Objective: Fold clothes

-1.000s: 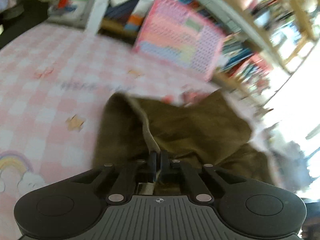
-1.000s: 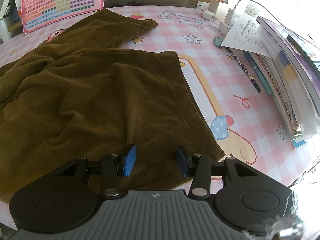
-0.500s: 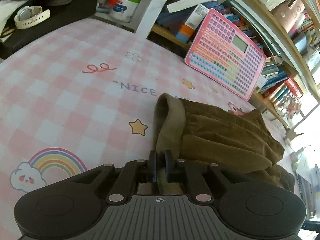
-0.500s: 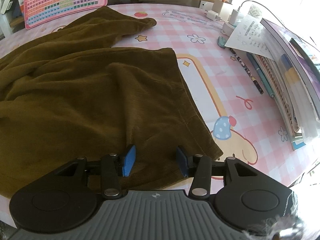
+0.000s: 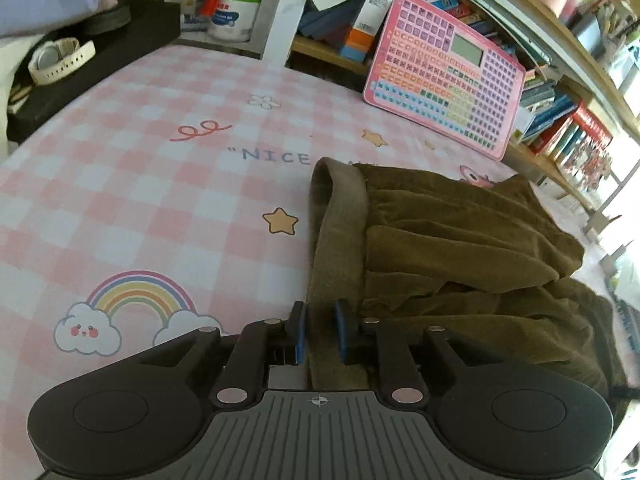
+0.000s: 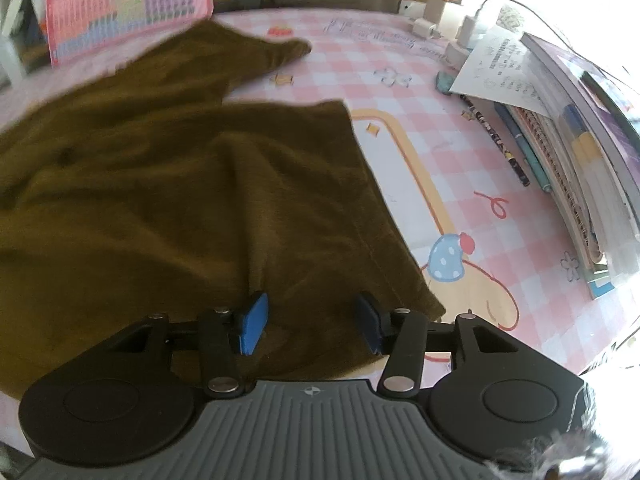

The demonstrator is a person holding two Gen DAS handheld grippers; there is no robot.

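The brown trousers [image 5: 460,248] lie spread on the pink checked tablecloth [image 5: 140,184], waistband towards the left side. The left gripper [image 5: 320,330] has just been letting go: its jaws are parting, the waistband [image 5: 340,240] running between the blue pads, which stand slightly off the cloth. The right gripper [image 6: 310,322] hovers wide over the trouser leg [image 6: 280,208] near its hem, gripping nothing. A pink keyboard toy [image 5: 444,72] leans against the shelf behind.
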